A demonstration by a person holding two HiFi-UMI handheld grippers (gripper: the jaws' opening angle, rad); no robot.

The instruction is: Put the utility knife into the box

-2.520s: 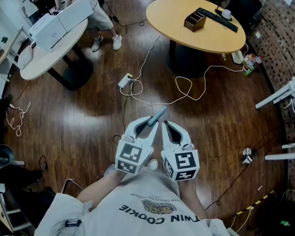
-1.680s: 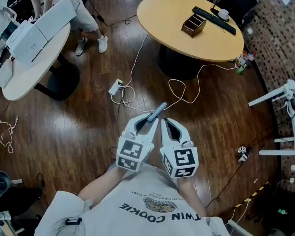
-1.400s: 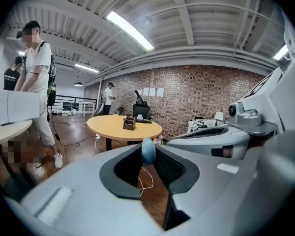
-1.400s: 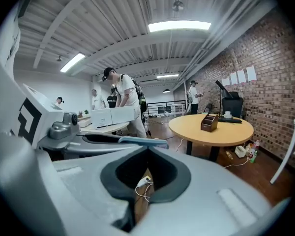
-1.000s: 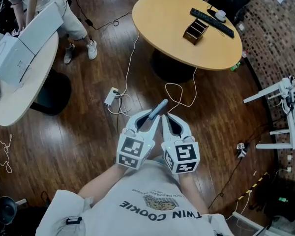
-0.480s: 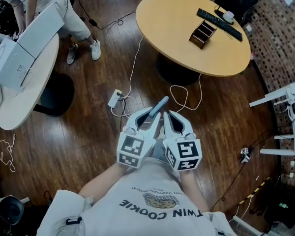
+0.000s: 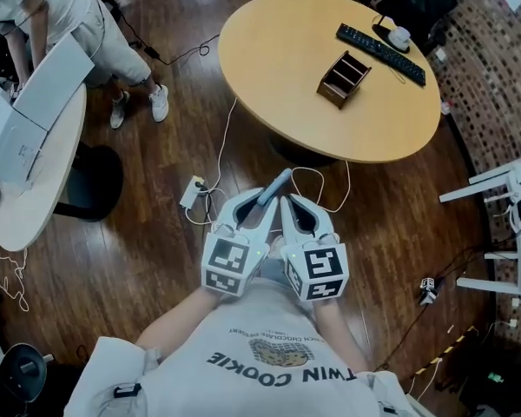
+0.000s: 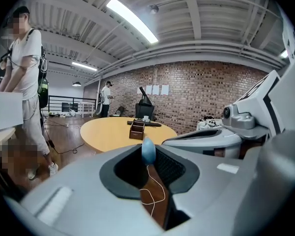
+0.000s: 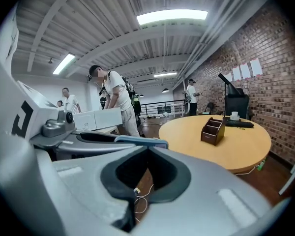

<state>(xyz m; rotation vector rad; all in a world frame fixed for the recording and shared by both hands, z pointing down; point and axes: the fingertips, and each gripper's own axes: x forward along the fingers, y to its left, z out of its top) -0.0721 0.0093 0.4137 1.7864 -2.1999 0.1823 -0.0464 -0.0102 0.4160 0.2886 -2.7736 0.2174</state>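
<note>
The fingers of the left gripper are clamped on the utility knife, whose blue-grey body sticks out past their tips; in the left gripper view its rounded end stands right at the point where the two fingers meet. The right gripper has its fingers drawn together at the tips with nothing between them, and only a patch of floor shows through the dark-lined gap behind the tips. Both grippers are held just beside each other in front of the person's chest, marker cubes toward the body, pointing forward and slightly down. The utility knife hangs above the dark wooden floor, short of the near edge of the round yellow tabletop and aimed roughly toward it. The box, a brown wooden one with an open top and dividers inside, stands on that tabletop toward its far right side, well apart from the knife. A long black keyboard lies just beyond the box. White cables trail across the floor below the tabletop, and a white power strip lies near the grippers on the left. At the upper left another person stands bent over a pale tabletop.
</note>
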